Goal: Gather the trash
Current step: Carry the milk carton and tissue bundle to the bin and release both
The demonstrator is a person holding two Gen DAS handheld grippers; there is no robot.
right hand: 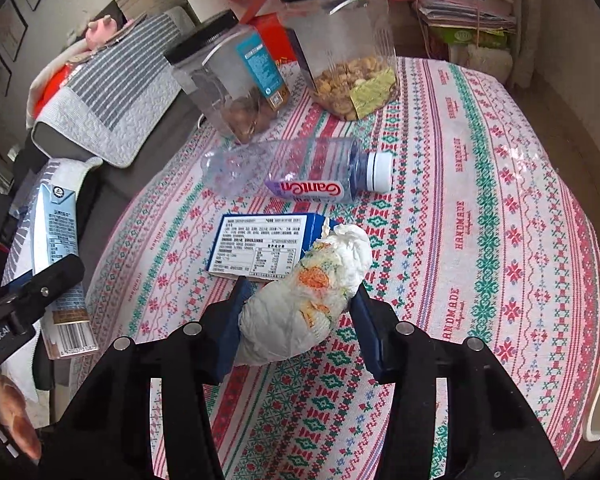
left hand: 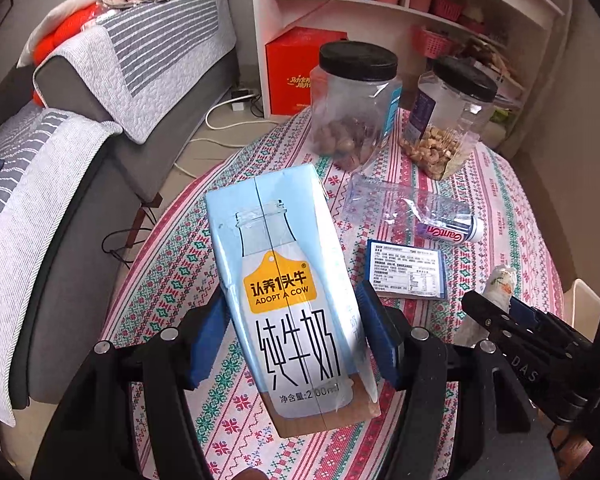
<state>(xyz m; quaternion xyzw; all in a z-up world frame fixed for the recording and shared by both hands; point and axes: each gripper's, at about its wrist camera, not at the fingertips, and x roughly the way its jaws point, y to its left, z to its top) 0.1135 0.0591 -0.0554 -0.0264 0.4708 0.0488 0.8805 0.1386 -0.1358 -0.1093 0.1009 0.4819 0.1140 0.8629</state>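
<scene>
Right wrist view: the right gripper [right hand: 296, 316] is clamped on a crumpled tissue wad [right hand: 306, 296] above the bench [right hand: 480, 208]; the left gripper [left hand: 296, 340] clamps the milk carton [left hand: 288, 292]. Keep both squeezes firm and lift clear of the flat blue packet [right hand: 260, 248] and empty water bottle [right hand: 300, 172] lying beyond.

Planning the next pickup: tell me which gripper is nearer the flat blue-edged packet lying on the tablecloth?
Right. The right gripper, shut on a crumpled white tissue wad, hangs just beside the packet. The left gripper, clamping a pale-blue milk carton, sits farther off.
</scene>
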